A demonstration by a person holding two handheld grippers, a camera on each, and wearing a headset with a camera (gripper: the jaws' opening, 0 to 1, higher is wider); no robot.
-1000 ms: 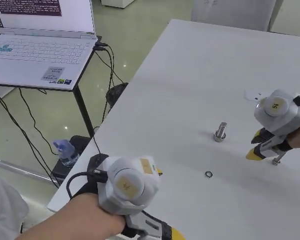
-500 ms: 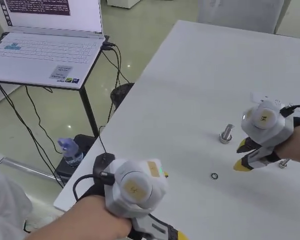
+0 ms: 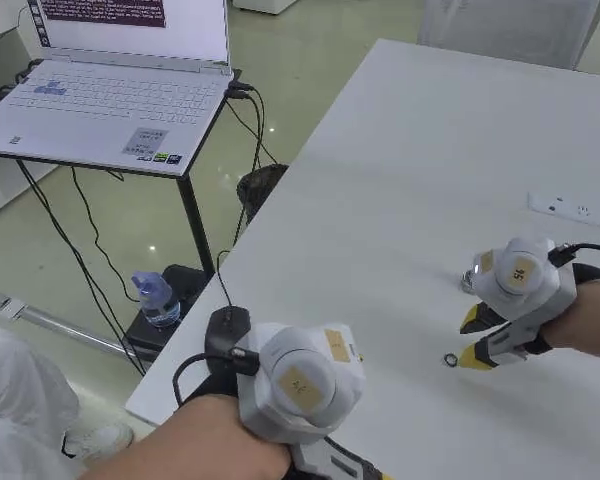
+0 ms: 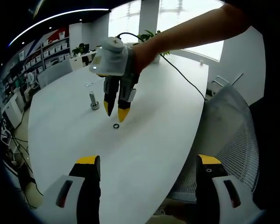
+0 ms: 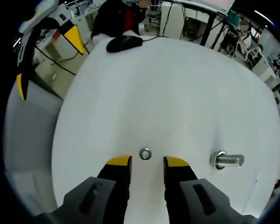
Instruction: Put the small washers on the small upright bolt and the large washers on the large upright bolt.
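Note:
A small steel washer (image 3: 450, 360) lies flat on the white table (image 3: 400, 170). My right gripper (image 3: 471, 340) hovers right over it, open by a narrow gap with nothing between the yellow tips. In the right gripper view the washer (image 5: 145, 153) sits just ahead of the gap in my right gripper (image 5: 148, 162). An upright bolt (image 5: 228, 160) stands to the right of it. In the left gripper view, the bolt (image 4: 93, 101) stands just beyond the washer (image 4: 116, 126). My left gripper (image 4: 148, 161) is open wide and holds nothing, near the table's front edge.
A laptop (image 3: 120, 100) sits on a stand left of the table, with cables and a water bottle (image 3: 158, 298) on the floor below. A socket strip (image 3: 575, 210) lies at the table's far right. A black mouse (image 5: 123, 43) rests on the table. A mesh chair (image 4: 242, 135) stands beside it.
My right gripper has moved from the small bolt at the right over to the washer, and its body now covers most of the larger bolt in the head view. The head camera has shifted too.

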